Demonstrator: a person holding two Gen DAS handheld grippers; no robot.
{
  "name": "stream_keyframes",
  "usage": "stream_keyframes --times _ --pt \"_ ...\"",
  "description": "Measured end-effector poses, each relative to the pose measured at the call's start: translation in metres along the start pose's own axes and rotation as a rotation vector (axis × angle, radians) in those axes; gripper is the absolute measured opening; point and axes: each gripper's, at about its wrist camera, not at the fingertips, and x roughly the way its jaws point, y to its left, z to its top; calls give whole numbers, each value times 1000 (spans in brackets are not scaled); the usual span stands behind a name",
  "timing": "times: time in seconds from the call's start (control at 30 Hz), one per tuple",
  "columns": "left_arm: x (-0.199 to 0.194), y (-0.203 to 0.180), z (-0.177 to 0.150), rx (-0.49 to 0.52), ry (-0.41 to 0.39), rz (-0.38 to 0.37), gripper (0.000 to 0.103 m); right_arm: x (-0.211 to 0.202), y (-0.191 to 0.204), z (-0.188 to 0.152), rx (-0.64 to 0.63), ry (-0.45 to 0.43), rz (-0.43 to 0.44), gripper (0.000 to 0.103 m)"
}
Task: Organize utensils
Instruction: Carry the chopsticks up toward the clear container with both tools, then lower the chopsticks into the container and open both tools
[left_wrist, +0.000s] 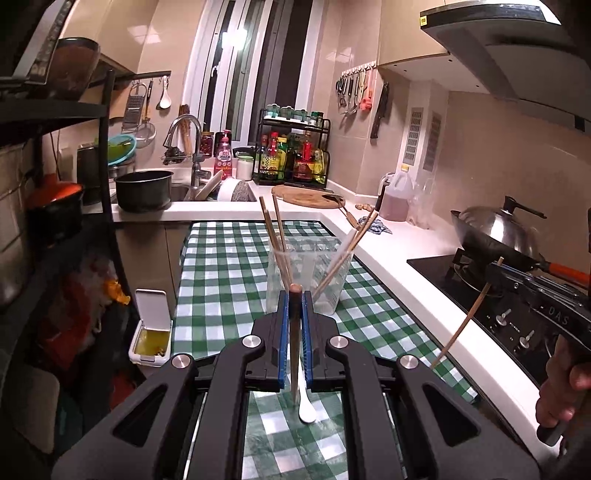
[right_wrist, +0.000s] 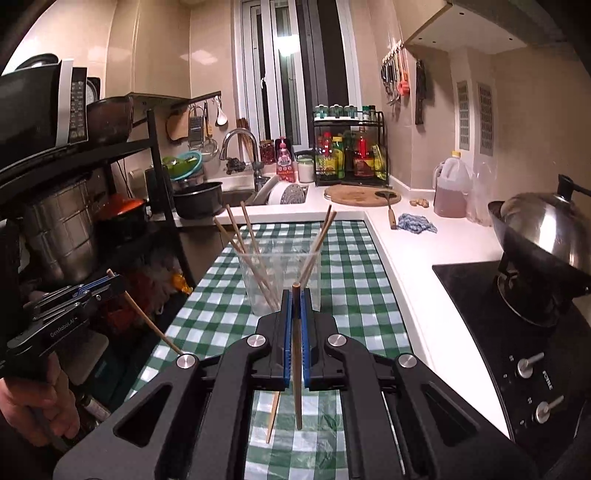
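Left wrist view: the left gripper (left_wrist: 295, 295) is clenched on a single wooden chopstick (left_wrist: 294, 347), which stands nearly upright between the blue pads (left_wrist: 283, 339), its round top end showing above the fingertips and its lower end hanging clear above the green-checked cloth (left_wrist: 221, 266). A white spoon (left_wrist: 306, 406) lies on that cloth, below the gripper on the near side of the clear plastic cup (left_wrist: 308, 273). The cup stands on the cloth just beyond the fingertips. It holds several chopsticks: two lean toward its left rim, two toward its right rim.

To the right of the cup, at the edge of this view, the right gripper (left_wrist: 496, 267) is seen from the side, closed on another chopstick (left_wrist: 466, 317) that slants downward toward the cloth. A hand (left_wrist: 565, 384) grips its handle.

Right wrist view: the right gripper (right_wrist: 295, 295) is clamped on its chopstick (right_wrist: 296, 362), held close to vertical, tip above the cloth (right_wrist: 351, 295). One loose chopstick (right_wrist: 272, 417) lies on the cloth on the near side of the cup (right_wrist: 279, 277), just left of the held one. The left gripper (right_wrist: 112, 282) appears left of the cup, pinching its chopstick (right_wrist: 151, 321) at a slant, with a hand (right_wrist: 33, 410) on the handle.

Beyond the cup, a sink (right_wrist: 240, 195) and a round cutting board (right_wrist: 362, 194) occupy the white counter (right_wrist: 406, 251); a lidded wok (right_wrist: 546, 229) sits on the hob to the cup's right.
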Motion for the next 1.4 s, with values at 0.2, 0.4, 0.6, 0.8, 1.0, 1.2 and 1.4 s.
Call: stream_keyframes --times 0.2,0.4,0.6,0.8,1.0,1.2,1.4 --pt "10 5 37 -6 48 -2 7 10 -4 27 0 -15 10 4" --pt "25 13 81 -27 40 -39 7 22 -4 62 -7 -45 23 4" --pt "44 19 139 -69 -45 -88 7 41 6 117 -47 -115 28 4" --pt "67 17 174 -79 -141 -82 7 62 12 169 -43 -207 7 4" --pt "109 21 164 -82 -107 -70 7 108 18 180 -49 -221 -5 4" --pt "149 27 146 -68 -14 -60 7 159 20 160 -39 -155 9 4" --pt "170 35 133 -74 49 -60 7 198 27 141 -55 -48 29 7"
